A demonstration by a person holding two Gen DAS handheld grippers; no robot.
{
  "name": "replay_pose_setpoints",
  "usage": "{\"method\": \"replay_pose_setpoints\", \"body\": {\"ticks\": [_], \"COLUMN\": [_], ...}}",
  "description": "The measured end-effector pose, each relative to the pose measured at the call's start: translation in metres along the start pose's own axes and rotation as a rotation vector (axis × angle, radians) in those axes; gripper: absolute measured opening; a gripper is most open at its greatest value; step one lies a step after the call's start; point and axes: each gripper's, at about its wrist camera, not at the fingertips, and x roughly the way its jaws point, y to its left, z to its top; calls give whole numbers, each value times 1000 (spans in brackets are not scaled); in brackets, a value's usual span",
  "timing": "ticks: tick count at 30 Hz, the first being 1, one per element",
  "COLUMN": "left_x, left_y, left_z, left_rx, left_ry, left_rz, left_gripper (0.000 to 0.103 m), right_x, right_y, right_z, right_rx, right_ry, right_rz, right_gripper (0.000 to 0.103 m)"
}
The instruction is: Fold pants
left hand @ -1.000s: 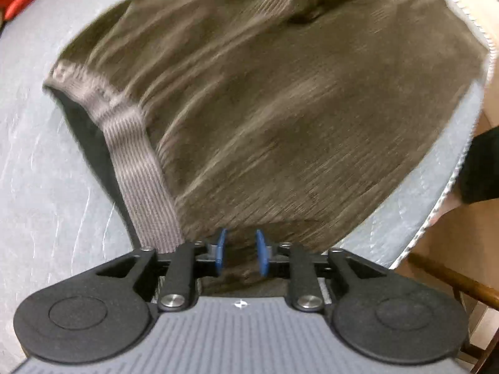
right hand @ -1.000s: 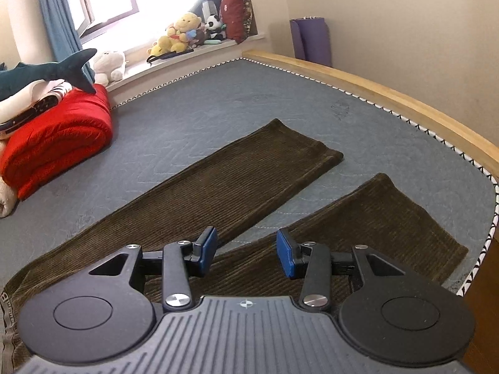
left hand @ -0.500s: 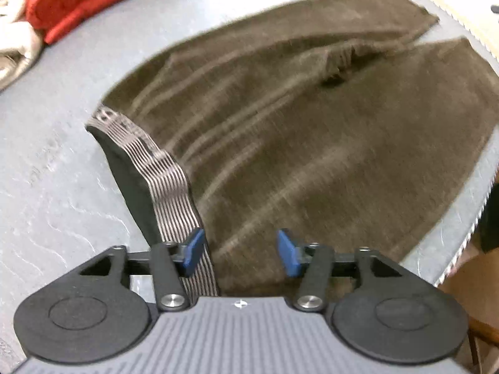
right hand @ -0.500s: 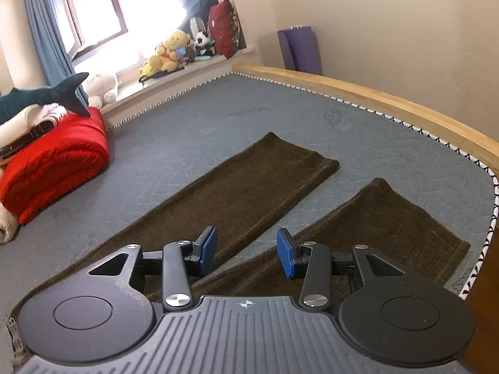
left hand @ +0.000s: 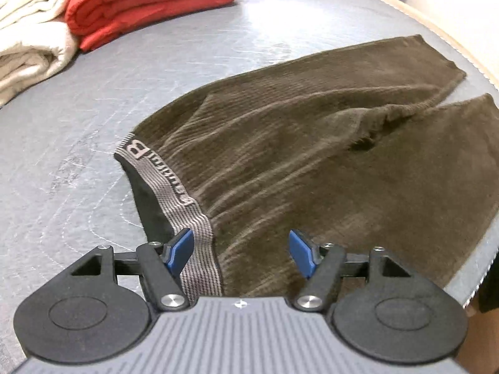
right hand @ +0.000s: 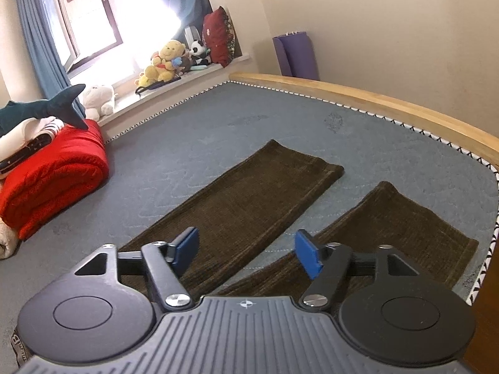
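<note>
A grey quilted bed (right hand: 193, 143) fills most of both views, edged by a wooden rail (right hand: 374, 99) on its far side. Brown corduroy pants (left hand: 312, 162) lie flat on the bed, near its right edge. The two legs (right hand: 249, 199) stretch away from the cameras and spread apart in a V, with grey bed showing between them. The striped grey waistband (left hand: 162, 184) lies at the near end, its opening showing a dark lining.

A folded red blanket (right hand: 53, 180) sits at the left, well apart from the pants. A plush shark (right hand: 40, 109) rests on top of it, and cream bedding (left hand: 28, 40) lies beside it. Soft toys (right hand: 162, 62) line the window sill beyond, and a purple roll (right hand: 296, 53) stands in the far corner.

The left gripper (left hand: 240, 251) hangs over the waistband. Its blue pads (left hand: 181, 249) stand apart and are widening, gripping nothing. The right gripper (right hand: 246, 251) hangs over the crotch where the legs part. Its jaws are also spreading, with nothing clamped between them.
</note>
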Motion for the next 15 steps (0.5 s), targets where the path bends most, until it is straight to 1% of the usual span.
{"method": "replay_pose_setpoints", "body": {"ticks": [2, 5, 8, 10, 11, 12, 13, 14, 15], "left_x": [0, -3, -4, -6, -6, -8, -8, -9, -9], "left_y": [3, 3, 5, 5, 4, 4, 3, 3, 2], "left_z": [3, 6, 8, 10, 11, 12, 13, 14, 15], "left_rx": [-14, 10, 0, -2, -2, -3, -4, -6, -5], "left_ry": [-2, -24, -33, -41, -45, -49, -51, -51, -53], "left_rz": [-7, 15, -16, -35, -40, -49, -60, -70, -75], "left_gripper": [73, 73, 73, 68, 60, 48, 42, 31, 22], "right_x": [0, -2, -3, -3, -3, -3, -3, -4, -6], "right_y": [1, 4, 8, 11, 13, 14, 16, 18, 19], "right_z": [0, 1, 0, -1, -1, 0, -1, -1, 0], "right_rx": [-13, -34, -64, -87, -95, -101, -107, -110, -113], "right_ry": [-12, -31, -38, -37, -33, -27, -24, -23, -25], "right_rz": [4, 13, 22, 34, 43, 51, 59, 68, 78], "right_gripper": [76, 76, 77, 77, 77, 77, 77, 77, 77]}}
